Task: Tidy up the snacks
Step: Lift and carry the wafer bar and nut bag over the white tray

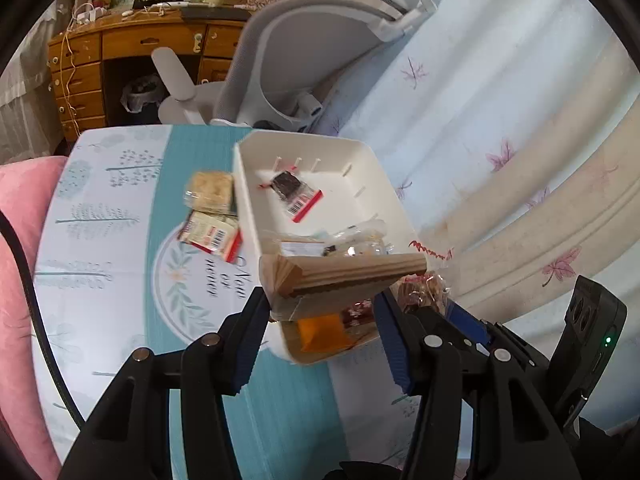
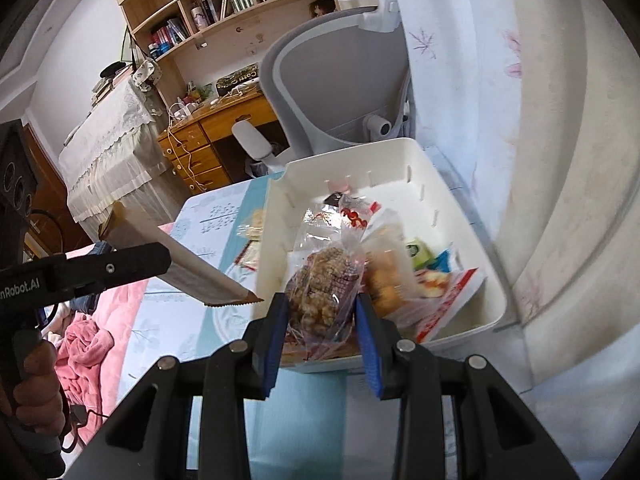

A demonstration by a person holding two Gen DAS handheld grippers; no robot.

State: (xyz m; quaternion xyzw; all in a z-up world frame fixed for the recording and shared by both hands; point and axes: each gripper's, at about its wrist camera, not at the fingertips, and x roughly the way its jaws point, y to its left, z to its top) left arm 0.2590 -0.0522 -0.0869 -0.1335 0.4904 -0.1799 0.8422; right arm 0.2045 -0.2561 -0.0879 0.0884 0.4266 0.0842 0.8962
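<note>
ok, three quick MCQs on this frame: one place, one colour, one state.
1. Relative to the bin, the two loose packs lie: A inside it; B beside it on the table; C on its rim.
2. The bin is: A white; B blue; C pink.
3. The right gripper is: A open, empty; B shut on a bag; C out of view.

Key: B, both packs rest on the table outside the bin wall; A, its walls are white; B, both pads press the bag.

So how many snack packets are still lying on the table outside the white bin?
2, side by side just left of the white bin: a clear-wrapped cracker pack and a barcode-labelled packet nearer the camera. Others may be hidden behind the bin.
</note>
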